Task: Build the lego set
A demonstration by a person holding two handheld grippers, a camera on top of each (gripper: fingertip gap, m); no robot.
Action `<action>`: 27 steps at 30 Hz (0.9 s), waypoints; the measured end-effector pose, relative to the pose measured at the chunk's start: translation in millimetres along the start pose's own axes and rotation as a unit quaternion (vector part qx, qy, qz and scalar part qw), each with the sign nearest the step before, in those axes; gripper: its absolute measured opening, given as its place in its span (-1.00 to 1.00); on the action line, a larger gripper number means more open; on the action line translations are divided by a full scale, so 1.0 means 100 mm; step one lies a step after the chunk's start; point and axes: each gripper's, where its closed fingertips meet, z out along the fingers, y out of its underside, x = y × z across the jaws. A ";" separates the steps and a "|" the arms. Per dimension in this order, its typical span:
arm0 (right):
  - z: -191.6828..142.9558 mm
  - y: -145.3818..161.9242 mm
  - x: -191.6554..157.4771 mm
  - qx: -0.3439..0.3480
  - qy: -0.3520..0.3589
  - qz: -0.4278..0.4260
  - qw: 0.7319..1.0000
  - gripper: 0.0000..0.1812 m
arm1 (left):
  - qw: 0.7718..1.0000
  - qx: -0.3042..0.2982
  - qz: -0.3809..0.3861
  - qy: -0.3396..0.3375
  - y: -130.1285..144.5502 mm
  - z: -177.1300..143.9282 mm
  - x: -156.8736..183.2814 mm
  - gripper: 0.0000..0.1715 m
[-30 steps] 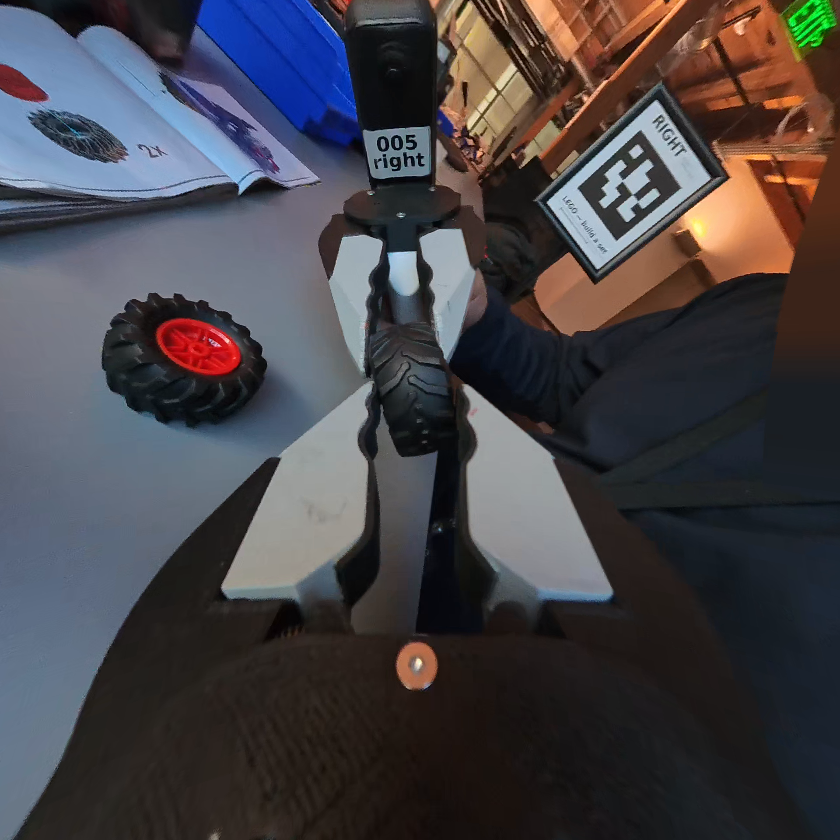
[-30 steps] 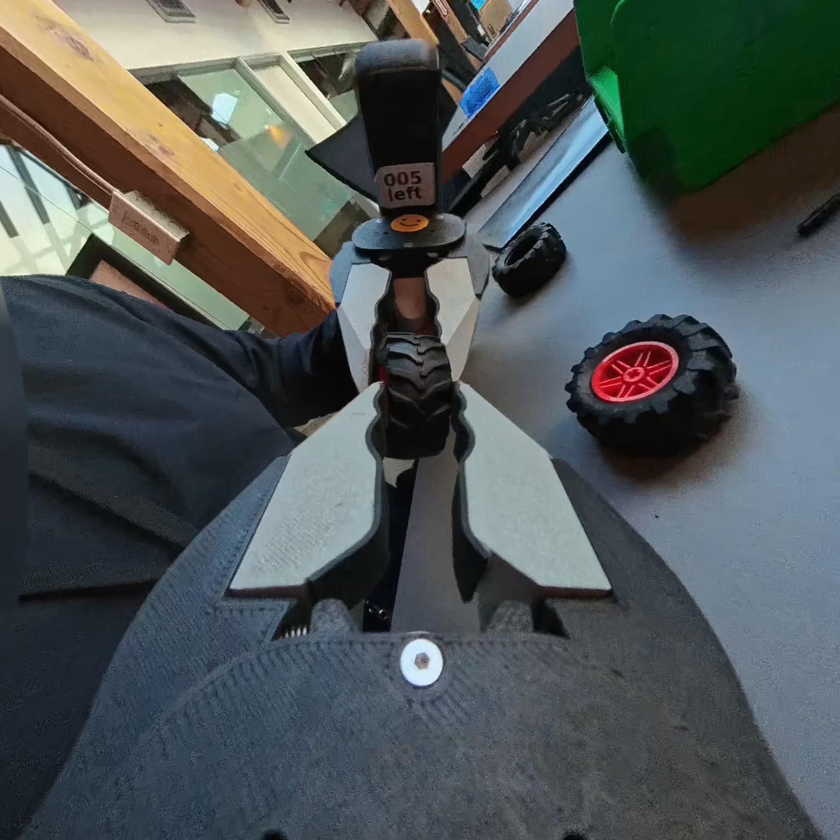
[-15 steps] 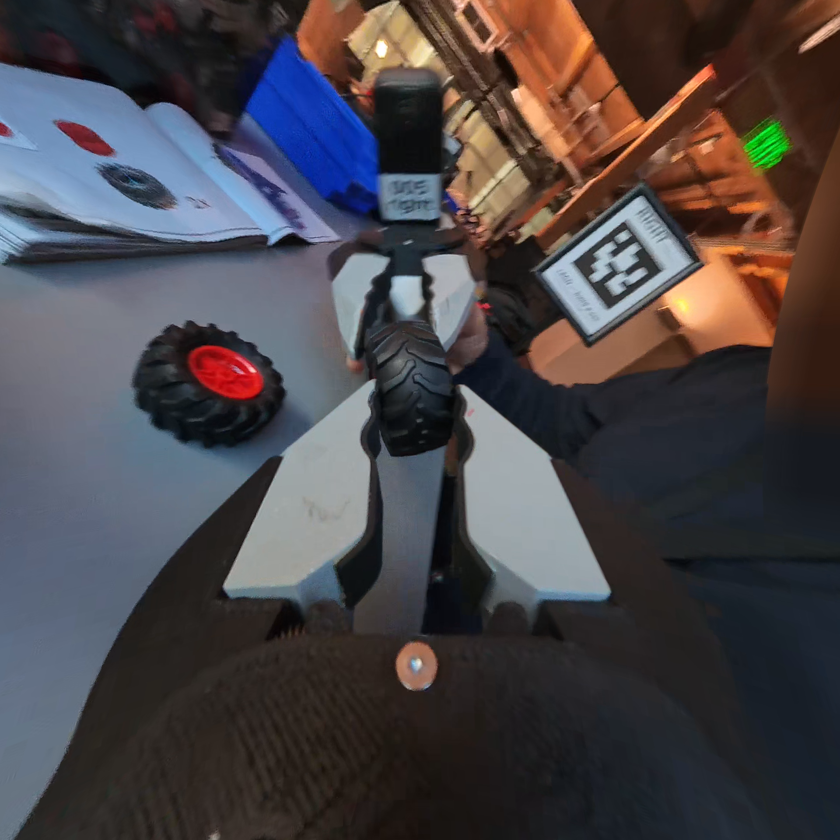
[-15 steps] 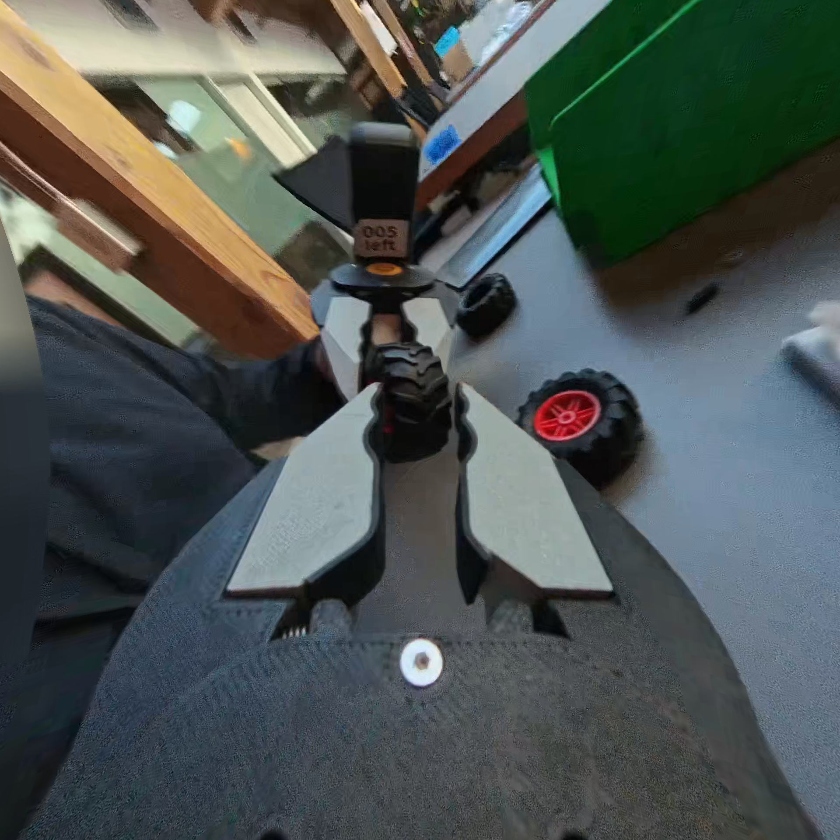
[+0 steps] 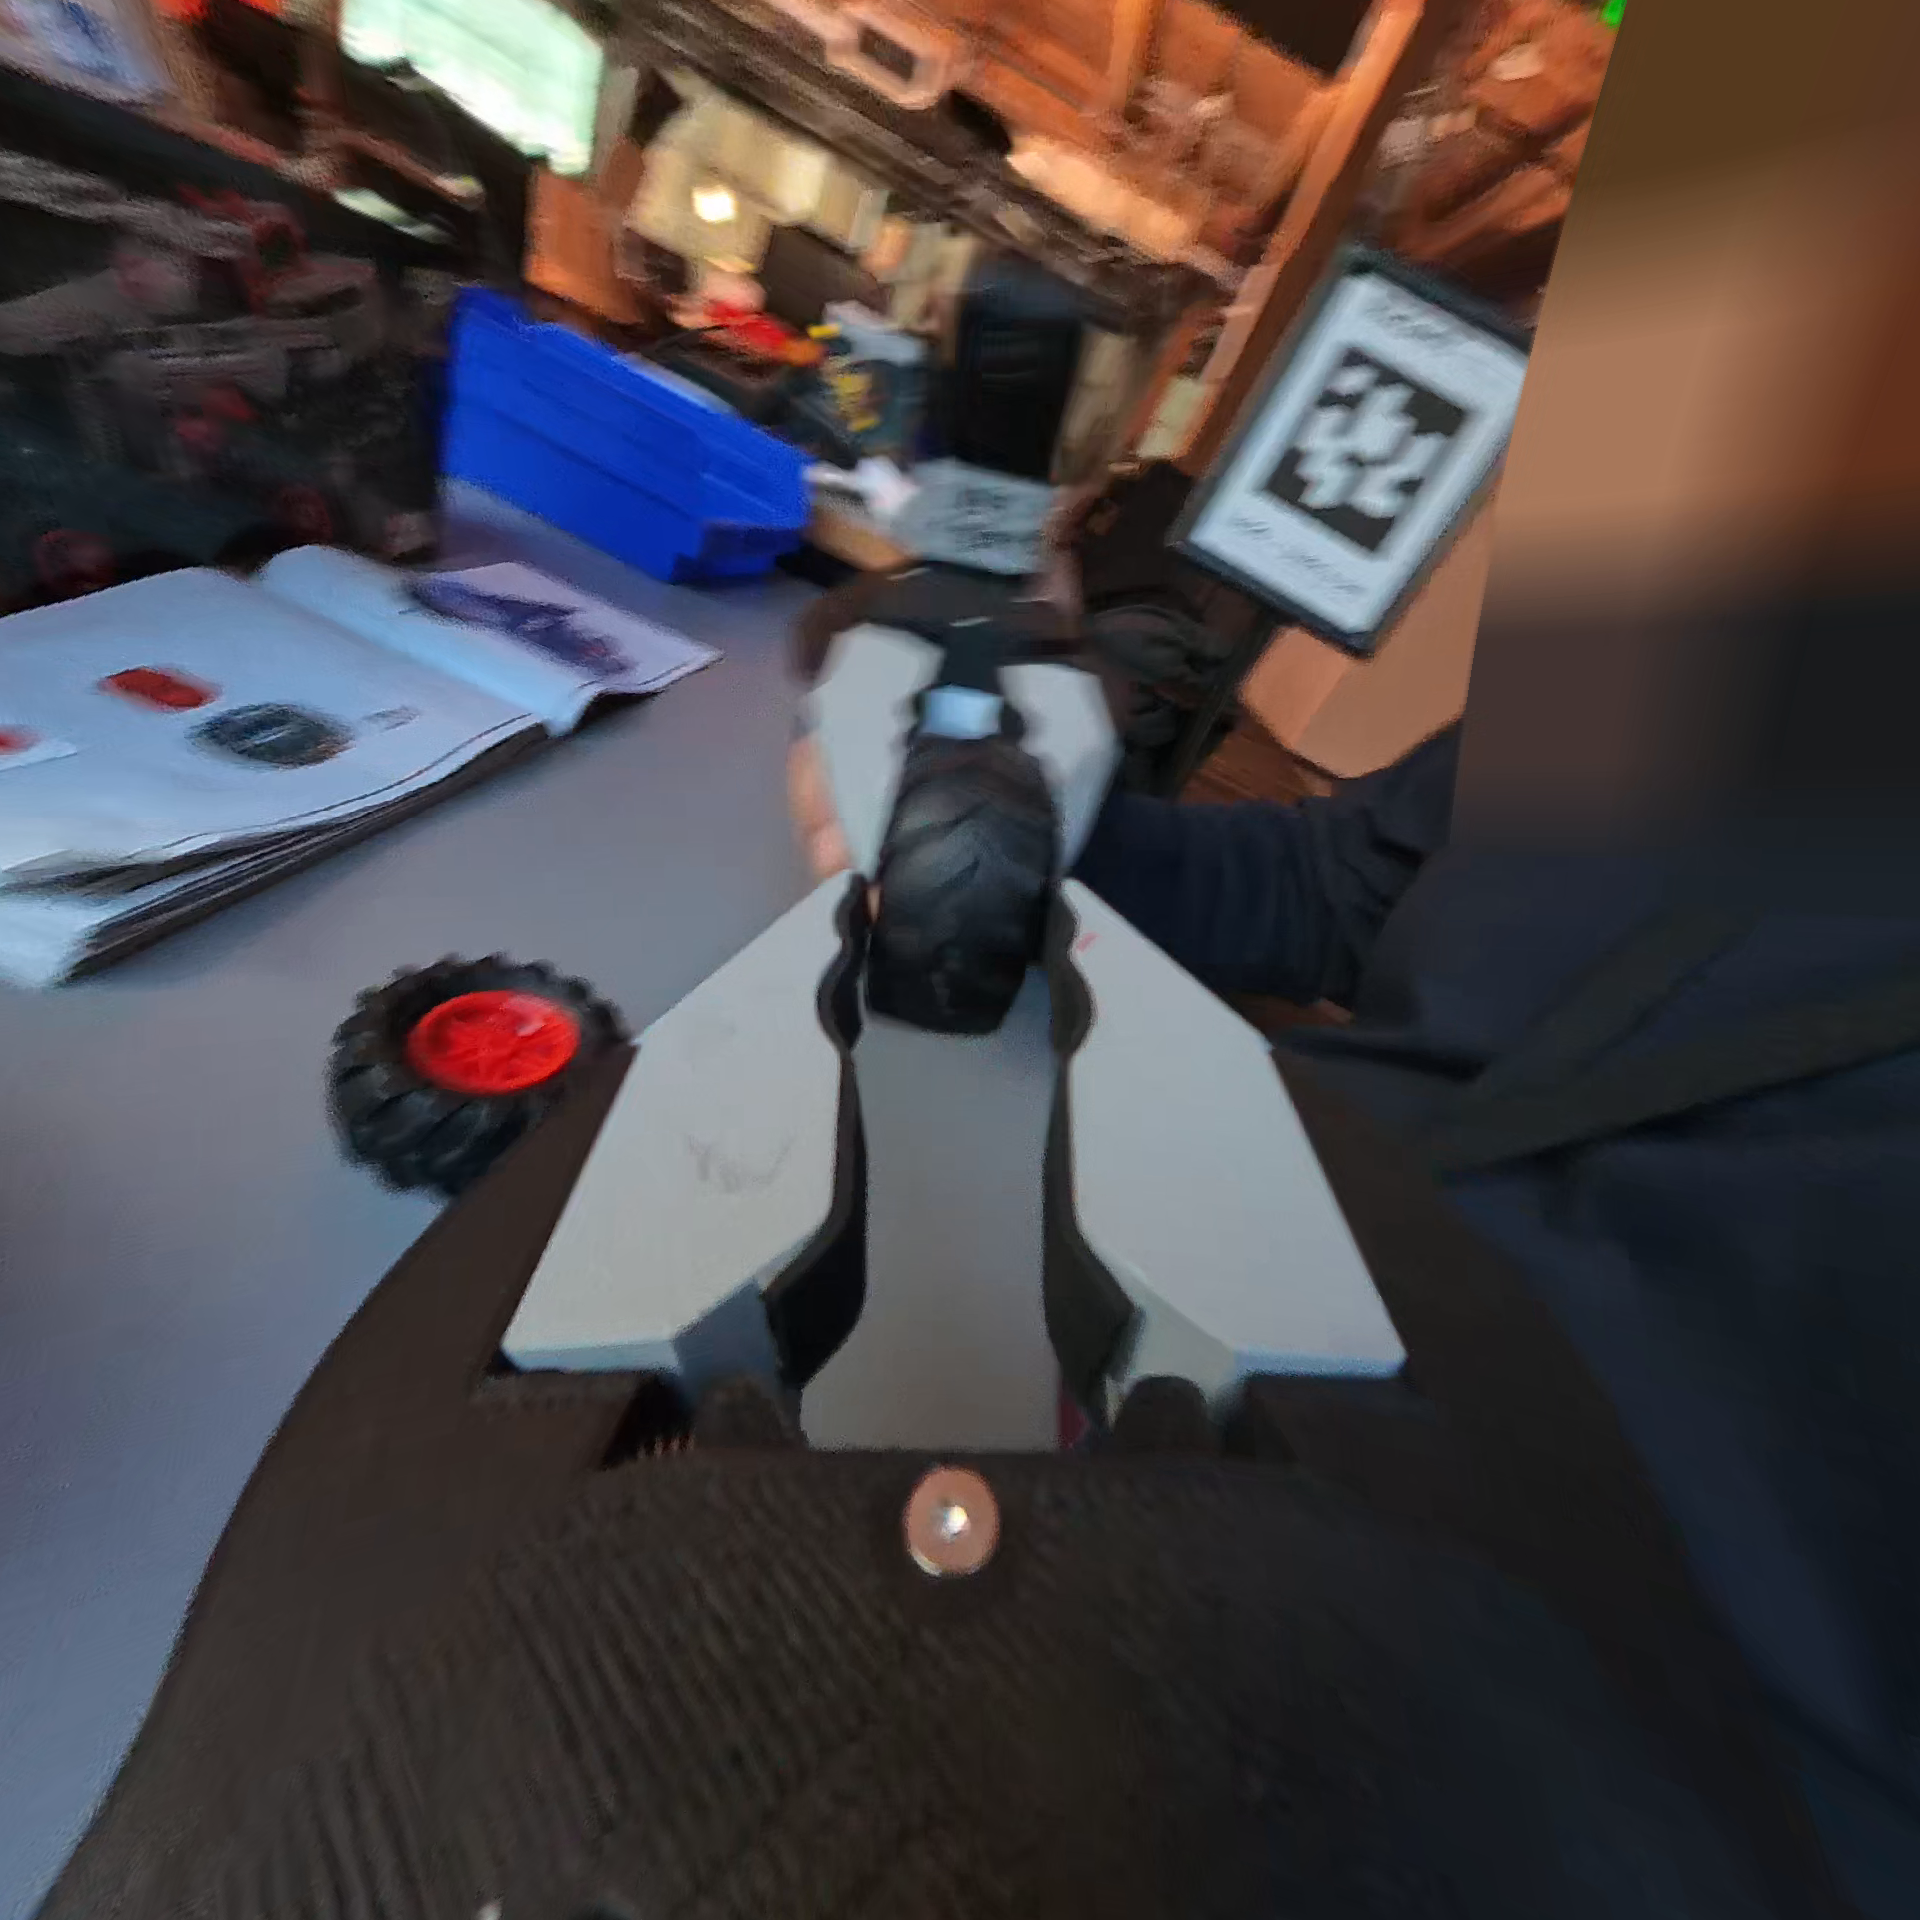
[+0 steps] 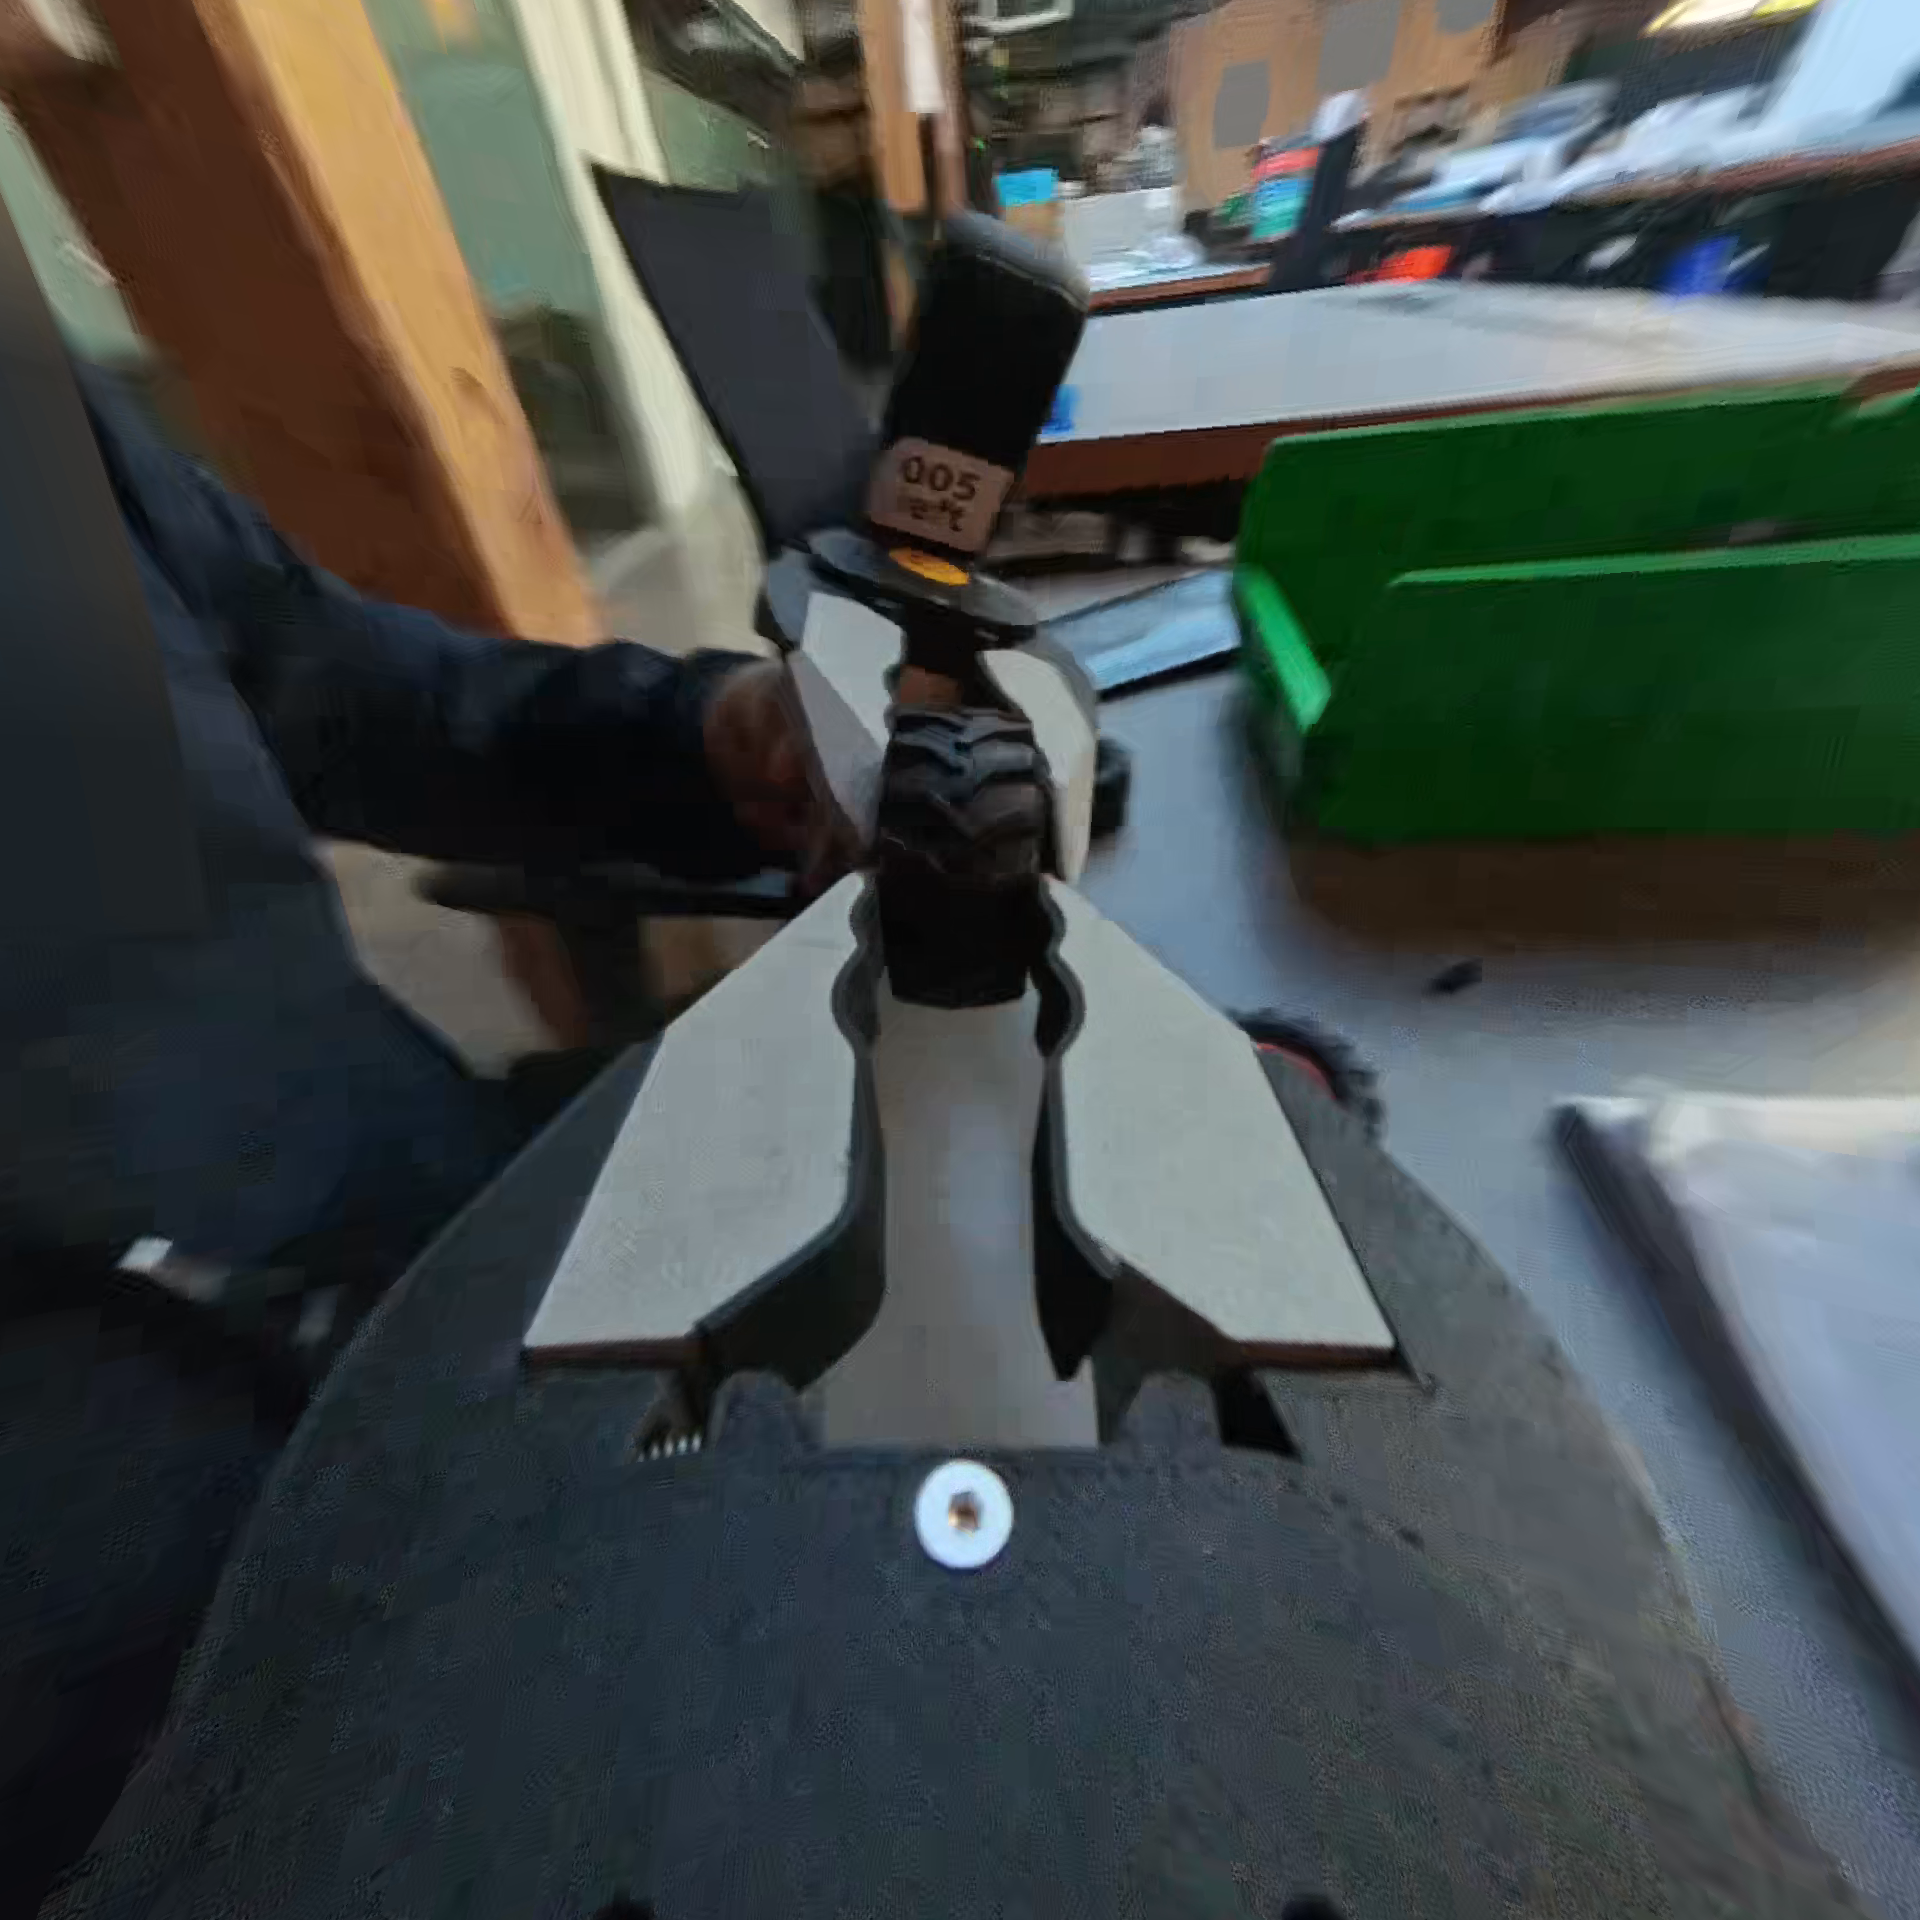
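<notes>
A black rubber tyre (image 5: 961, 883) hangs in the air between my two grippers, which face each other tip to tip. In the right wrist view my right gripper (image 6: 956, 935) is shut on the tyre (image 6: 961, 831), with both pads against its sides. In the left wrist view my left gripper (image 5: 956, 935) has its jaws around the near end of the tyre, and a thin gap shows beside the left pad (image 5: 844, 935), so it is open. The right gripper (image 5: 961, 717) shows beyond the tyre. A finished wheel with a red hub (image 5: 473, 1060) lies on the grey table (image 5: 623, 831).
An open instruction booklet (image 5: 260, 707) lies at the left, with a blue bin (image 5: 603, 457) behind it. A framed marker sign (image 5: 1351, 447) stands at the right. In the right wrist view there are a green bin (image 6: 1610, 644), a loose black tyre (image 6: 1112, 779) and a small dark piece (image 6: 1455, 975).
Both grippers have swung and lifted together with the tyre between them. My left jaws have widened and come off the tyre. The right grip is unchanged.
</notes>
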 end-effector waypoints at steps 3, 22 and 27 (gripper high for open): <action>-0.07 -0.03 -0.03 -0.079 0.139 -0.280 0.946 -0.73 | 0.992 -0.069 -0.015 -0.103 0.19 -0.11 -0.24 -0.42; -0.02 0.44 -0.29 -0.191 0.153 -0.561 0.791 -0.73 | 0.980 -0.195 -0.009 -0.019 0.57 0.09 -0.02 -0.30; -0.02 0.79 -0.28 -0.276 0.068 -0.540 0.792 -0.87 | 0.954 -0.295 0.041 -0.038 0.82 0.05 -0.14 -0.31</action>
